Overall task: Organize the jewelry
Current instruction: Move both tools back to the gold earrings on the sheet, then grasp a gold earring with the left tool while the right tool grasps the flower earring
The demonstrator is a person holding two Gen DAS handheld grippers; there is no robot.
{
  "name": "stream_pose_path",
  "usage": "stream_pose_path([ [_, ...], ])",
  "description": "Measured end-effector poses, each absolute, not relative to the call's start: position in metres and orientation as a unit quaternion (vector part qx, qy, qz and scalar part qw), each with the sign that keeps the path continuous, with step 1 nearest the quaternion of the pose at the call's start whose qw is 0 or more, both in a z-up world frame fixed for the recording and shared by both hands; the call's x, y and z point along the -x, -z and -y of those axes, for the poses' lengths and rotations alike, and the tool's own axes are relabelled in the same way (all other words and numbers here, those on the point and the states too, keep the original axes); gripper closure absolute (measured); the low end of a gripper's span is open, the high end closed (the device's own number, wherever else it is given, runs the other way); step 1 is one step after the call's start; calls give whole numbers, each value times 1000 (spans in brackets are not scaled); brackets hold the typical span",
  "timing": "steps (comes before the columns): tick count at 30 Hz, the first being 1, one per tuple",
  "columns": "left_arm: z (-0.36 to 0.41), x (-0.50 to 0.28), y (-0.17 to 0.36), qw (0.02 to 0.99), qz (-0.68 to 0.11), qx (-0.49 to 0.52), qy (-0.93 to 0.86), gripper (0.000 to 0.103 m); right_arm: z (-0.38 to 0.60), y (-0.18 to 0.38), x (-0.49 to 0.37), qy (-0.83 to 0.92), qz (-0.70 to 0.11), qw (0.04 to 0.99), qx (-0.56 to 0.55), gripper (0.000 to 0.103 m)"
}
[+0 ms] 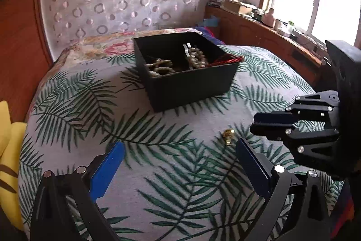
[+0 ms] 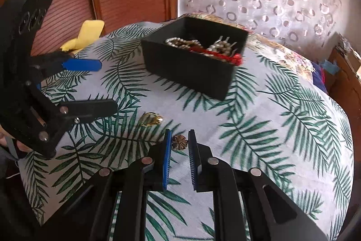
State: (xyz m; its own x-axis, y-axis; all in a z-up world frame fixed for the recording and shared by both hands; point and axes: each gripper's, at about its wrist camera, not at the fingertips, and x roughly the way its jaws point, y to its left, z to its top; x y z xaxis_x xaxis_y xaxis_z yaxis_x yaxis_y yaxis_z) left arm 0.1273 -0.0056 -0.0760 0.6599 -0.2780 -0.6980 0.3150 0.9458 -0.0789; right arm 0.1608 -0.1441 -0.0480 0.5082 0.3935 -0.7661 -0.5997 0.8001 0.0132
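Left wrist view: the left claw [image 1: 180,150] gapes wide above the bed [image 1: 158,162]; a gold ring [image 1: 227,135] lies just ahead, the black box [image 1: 187,85] beyond.

Right wrist view: the right claw [image 2: 179,141] has narrowed around a flower charm [image 2: 179,141] lying flat, roundish, no clear long axis. Pick-up seems underway; pinching, then lifting, comes next.

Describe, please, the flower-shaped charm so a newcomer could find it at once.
On the leaf-print bedspread, in front of the black box, the charm lies between the right gripper's blue fingers. It is dark bronze and petalled, unlike the shiny gold ring nearby.
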Motion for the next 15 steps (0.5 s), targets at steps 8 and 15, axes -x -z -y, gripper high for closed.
stream_pose_path([
  [8,34,-128,79,900,-386,-50,197,30,171,45,-155,-276,-401,866,112,87],
  [15,48,-134,87,890,-403,-63,204,66,180,47,-155,-268,-402,869,103,86],
])
